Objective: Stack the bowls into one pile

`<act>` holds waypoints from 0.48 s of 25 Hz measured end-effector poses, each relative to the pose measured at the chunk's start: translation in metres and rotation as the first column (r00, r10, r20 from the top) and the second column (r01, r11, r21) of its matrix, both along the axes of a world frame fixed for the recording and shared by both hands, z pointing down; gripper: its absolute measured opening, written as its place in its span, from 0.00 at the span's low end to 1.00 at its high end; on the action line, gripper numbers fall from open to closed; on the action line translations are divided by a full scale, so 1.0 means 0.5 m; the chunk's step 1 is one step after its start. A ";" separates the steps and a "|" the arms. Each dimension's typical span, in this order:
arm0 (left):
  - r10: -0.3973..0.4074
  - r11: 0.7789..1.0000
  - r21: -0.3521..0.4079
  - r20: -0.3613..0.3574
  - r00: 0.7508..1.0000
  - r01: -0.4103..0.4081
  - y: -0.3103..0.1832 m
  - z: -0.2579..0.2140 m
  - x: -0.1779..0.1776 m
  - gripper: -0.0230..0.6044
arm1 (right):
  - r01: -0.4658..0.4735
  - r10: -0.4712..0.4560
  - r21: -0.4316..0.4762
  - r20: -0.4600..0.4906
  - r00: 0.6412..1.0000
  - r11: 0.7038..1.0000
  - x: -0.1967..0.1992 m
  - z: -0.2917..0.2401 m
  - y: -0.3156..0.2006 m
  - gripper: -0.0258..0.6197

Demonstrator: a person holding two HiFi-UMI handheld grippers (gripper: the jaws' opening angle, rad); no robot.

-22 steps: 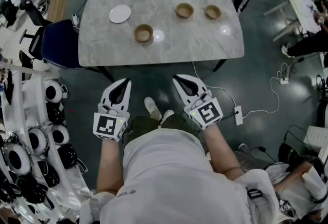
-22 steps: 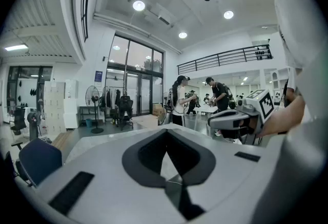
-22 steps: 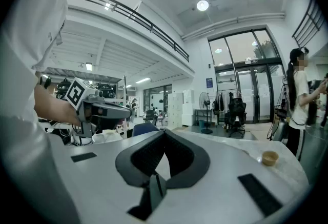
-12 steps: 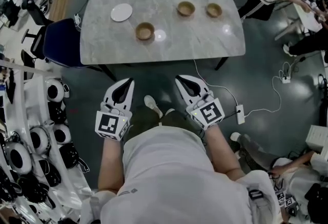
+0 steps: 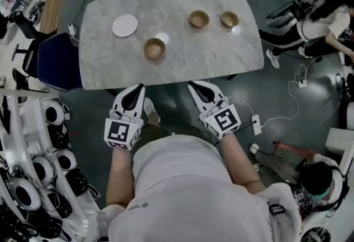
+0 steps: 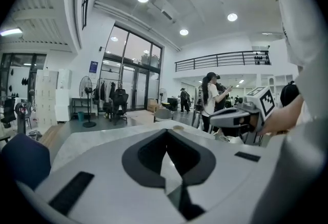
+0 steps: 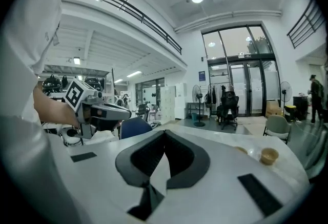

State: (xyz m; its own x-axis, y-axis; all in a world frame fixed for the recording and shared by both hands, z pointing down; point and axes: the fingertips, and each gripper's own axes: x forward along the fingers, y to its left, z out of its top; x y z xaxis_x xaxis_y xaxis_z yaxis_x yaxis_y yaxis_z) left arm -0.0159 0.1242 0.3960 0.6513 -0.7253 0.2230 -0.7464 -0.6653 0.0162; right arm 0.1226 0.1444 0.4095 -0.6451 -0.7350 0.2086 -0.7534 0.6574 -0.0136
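Note:
Three brown bowls stand apart on the marble table (image 5: 221,58): one nearest me at the middle left (image 5: 155,48), one further back (image 5: 198,18) and one to its right (image 5: 229,19). My left gripper (image 5: 136,87) and right gripper (image 5: 192,85) hover side by side at the table's near edge, both shut and with nothing in them. In the left gripper view the jaws (image 6: 167,130) meet at their tips. The right gripper's jaws (image 7: 164,131) do too, with a bowl (image 7: 269,155) far off to the right.
A white plate (image 5: 125,25) lies at the table's back left. A blue chair (image 5: 52,61) stands off the table's left end. A rack of black and white gear (image 5: 33,169) fills the left side. A cable and power strip (image 5: 256,123) lie on the floor at the right, near people.
The table has come nearer: its front edge now reaches the tips of both grippers. Both grippers stay shut and side by side. People at the right have moved.

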 end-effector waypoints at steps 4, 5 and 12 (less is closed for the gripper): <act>0.041 0.999 -0.012 -0.014 0.999 -0.042 -0.122 -0.003 -0.038 0.04 | -0.017 0.017 -0.007 -0.025 1.000 1.000 -0.049 0.003 -0.117 0.06; 0.051 0.999 -0.012 -0.017 0.999 -0.052 -0.151 -0.005 -0.049 0.04 | -0.024 0.023 -0.011 -0.033 0.999 1.000 -0.061 0.007 -0.145 0.06; 0.099 0.994 -0.038 -0.006 0.995 -0.099 -0.295 -0.003 -0.144 0.04 | -0.091 0.089 -0.021 -0.069 0.994 0.996 -0.140 0.012 -0.283 0.06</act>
State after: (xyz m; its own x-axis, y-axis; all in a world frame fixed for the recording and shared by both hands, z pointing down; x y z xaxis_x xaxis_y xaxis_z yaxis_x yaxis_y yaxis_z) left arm -0.0880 -0.0234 0.3945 0.7203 -0.6485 0.2462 -0.6770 -0.7345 0.0459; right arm 0.0527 0.0030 0.4154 -0.5605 -0.7837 0.2677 -0.8091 0.5872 0.0247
